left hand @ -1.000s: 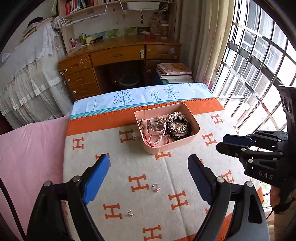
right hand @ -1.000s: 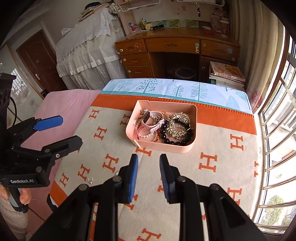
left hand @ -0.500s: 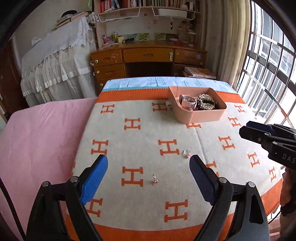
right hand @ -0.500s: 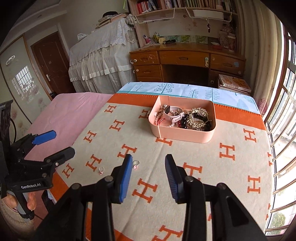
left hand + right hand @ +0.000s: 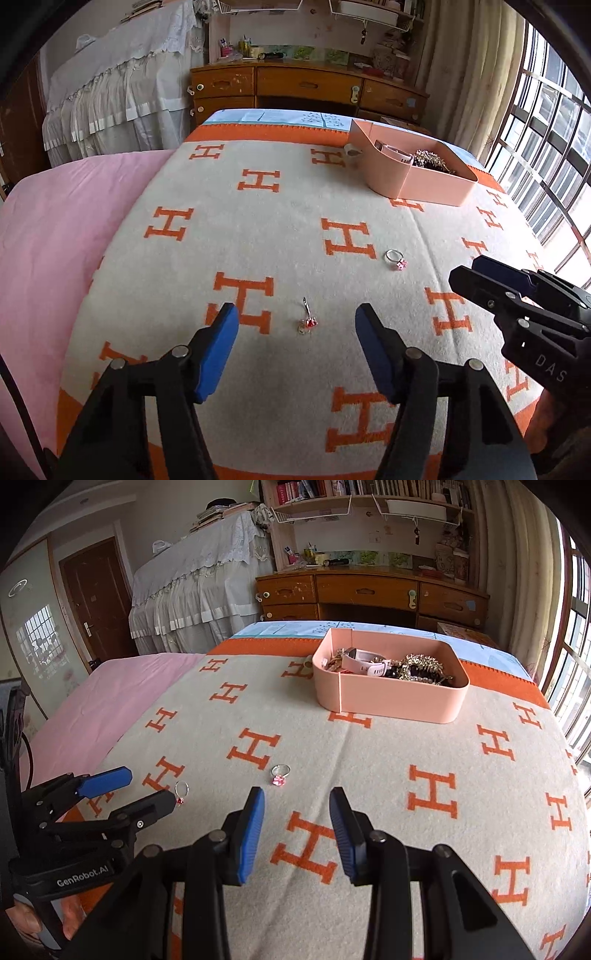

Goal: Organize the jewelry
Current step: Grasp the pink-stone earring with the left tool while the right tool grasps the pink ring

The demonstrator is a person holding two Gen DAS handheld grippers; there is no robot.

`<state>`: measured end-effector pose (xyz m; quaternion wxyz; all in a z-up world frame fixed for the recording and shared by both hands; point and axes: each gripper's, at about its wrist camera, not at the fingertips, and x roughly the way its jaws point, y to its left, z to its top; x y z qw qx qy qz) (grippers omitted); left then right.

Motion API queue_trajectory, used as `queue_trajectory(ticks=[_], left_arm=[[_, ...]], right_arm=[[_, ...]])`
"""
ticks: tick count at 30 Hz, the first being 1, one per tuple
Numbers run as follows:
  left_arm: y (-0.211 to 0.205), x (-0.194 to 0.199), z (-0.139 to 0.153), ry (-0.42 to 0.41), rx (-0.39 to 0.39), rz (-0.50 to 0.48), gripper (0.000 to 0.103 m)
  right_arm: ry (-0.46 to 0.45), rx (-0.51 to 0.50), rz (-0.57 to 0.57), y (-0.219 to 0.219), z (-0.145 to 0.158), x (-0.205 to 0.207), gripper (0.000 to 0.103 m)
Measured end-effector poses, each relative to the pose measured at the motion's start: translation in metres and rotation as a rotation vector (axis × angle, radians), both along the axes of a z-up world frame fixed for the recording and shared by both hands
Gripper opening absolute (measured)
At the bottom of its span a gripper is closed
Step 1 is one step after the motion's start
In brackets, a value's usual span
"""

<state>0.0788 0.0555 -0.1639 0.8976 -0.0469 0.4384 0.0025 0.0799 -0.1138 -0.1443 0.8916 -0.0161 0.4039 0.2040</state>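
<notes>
Two loose pieces left on the blanket (image 5: 295, 206), the rest sit in the pink box (image 5: 388, 698).

Left gripper (image 5: 295, 332): jaws closing, nothing pressed between the pads yet. The red-stone earring (image 5: 307, 320) lies just ahead of the tips, roughly centred in the gap, a touch toward our left finger's side of centre. Its long axis runs away from the gripper, hook end farther, stone end nearer, so the jaws close across its narrow width. We judge that's the pick in hand: the left gripper is plainly the nearer one to it.

Right gripper (image 5: 295, 812): jaws part open and steady, empty. The pink-stone ring (image 5: 280, 773) lies just ahead and slightly to the left-finger side of its gap, not yet between the pads. Band lies flat, stone toward the gripper. We'd say it needs a small shift leftward and forward before closing.

View differences: the left wrist view shows the earring's hook and its line-up inside the jaws; in the right wrist view the earring (image 5: 181, 792) sits right at the left gripper's lower fingertip (image 5: 162, 799), so we cannot tell from there whether they touch. The right wrist view shows the box contents — watch, beads, gold pieces; the left view mostly sees the box wall. The box is well ahead of both grippers.
</notes>
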Motion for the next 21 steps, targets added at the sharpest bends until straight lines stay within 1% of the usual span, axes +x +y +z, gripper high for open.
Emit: queue_trajectory(ticks=[2, 4, 6, 7, 9, 12, 13, 14, 15, 18, 21], left_arm=[[-0.003, 0.004, -0.004, 0.001, 0.020, 0.001, 0.056], [-0.005, 0.008, -0.009, 0.013, 0.019, -0.002, 0.049], [-0.006, 0.013, -0.017, 0.043, 0.014, -0.008, 0.036], [-0.007, 0.015, -0.019, 0.045, 0.021, -0.005, 0.035], [-0.009, 0.016, -0.020, 0.031, 0.043, 0.000, 0.031], [-0.009, 0.015, -0.021, 0.023, 0.042, 0.013, 0.028], [-0.010, 0.015, -0.021, 0.018, 0.044, 0.014, 0.023], [-0.011, 0.013, -0.021, 0.013, 0.042, 0.012, 0.014], [-0.012, 0.012, -0.021, 0.008, 0.039, 0.008, 0.011], [-0.013, 0.008, -0.021, -0.010, 0.021, 0.004, 0.009], [-0.008, 0.006, -0.021, -0.023, -0.040, 0.001, 0.008]], right_arm=[[0.007, -0.010, 0.003, 0.003, -0.006, 0.001, 0.037], [0.015, -0.010, 0.003, 0.004, -0.011, 0.002, 0.037], [0.029, -0.003, 0.002, 0.003, -0.014, 0.004, 0.037], [0.037, 0.002, 0.001, 0.002, -0.016, 0.005, 0.037], [0.050, 0.011, 0.002, 0.002, -0.019, 0.006, 0.037], [0.070, 0.015, 0.003, 0.002, -0.025, 0.010, 0.037], [0.079, 0.018, 0.005, 0.003, -0.027, 0.011, 0.037], [0.087, 0.019, 0.006, 0.003, -0.028, 0.012, 0.037], [0.094, 0.021, 0.006, 0.003, -0.030, 0.013, 0.037], [0.109, 0.026, 0.006, 0.003, -0.033, 0.015, 0.037], [0.107, 0.023, 0.007, 0.003, -0.033, 0.015, 0.037]])
